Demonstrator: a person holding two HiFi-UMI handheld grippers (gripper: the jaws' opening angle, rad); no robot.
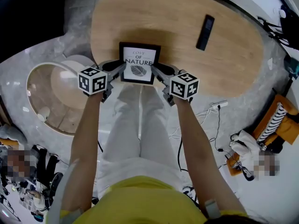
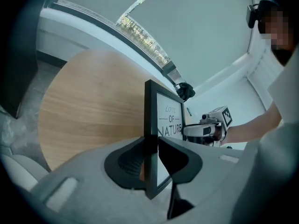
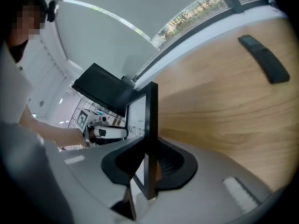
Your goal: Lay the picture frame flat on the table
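Currently left gripper (image 1: pixel 121 68) and right gripper (image 1: pixel 155 69) clamp the frame (image 1: pixel 139 64) between their fingers (image 2: pixel 128 162); uneven lowering could twist it loose.

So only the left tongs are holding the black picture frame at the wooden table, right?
Not quite: both hold it. The left tongs grip one side edge of the black picture frame, the right tongs the other, at the wooden table. The head view shows both.
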